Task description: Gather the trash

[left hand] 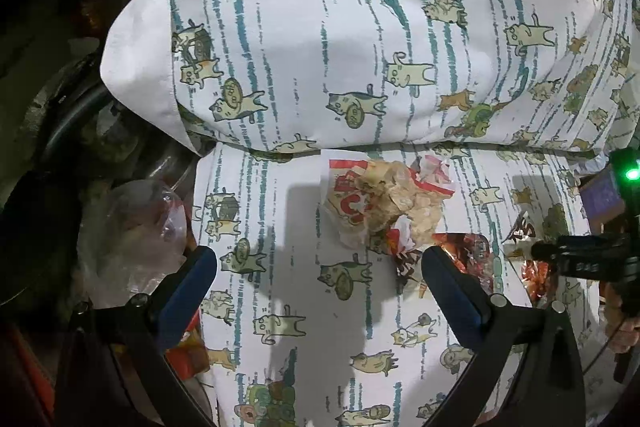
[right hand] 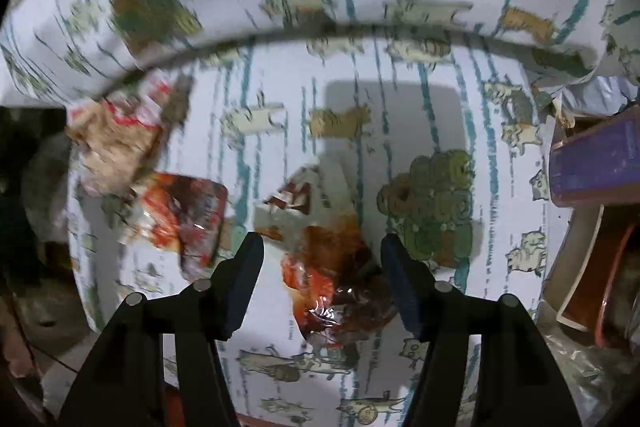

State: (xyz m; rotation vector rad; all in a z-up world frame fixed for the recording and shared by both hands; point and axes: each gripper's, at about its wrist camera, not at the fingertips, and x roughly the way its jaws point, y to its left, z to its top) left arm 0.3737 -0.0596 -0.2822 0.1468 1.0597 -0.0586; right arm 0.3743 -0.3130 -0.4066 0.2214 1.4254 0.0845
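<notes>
Cat-print bedsheet [left hand: 280, 211] bears crumpled wrappers [left hand: 384, 203].

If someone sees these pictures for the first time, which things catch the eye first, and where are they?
First comes the cat-print bedsheet filling both views, with a matching pillow at the far end. Next, the crumpled red-and-white wrapper lying on the sheet ahead of the open left gripper. In the right wrist view, a shiny orange-brown snack wrapper lies between the fingers of the open right gripper.

Trash on the cat-print sheet.
A crumpled red-and-white wrapper [left hand: 384, 203] lies beside a glossy orange packet [right hand: 336, 283] and a red packet [right hand: 188, 215].
</notes>
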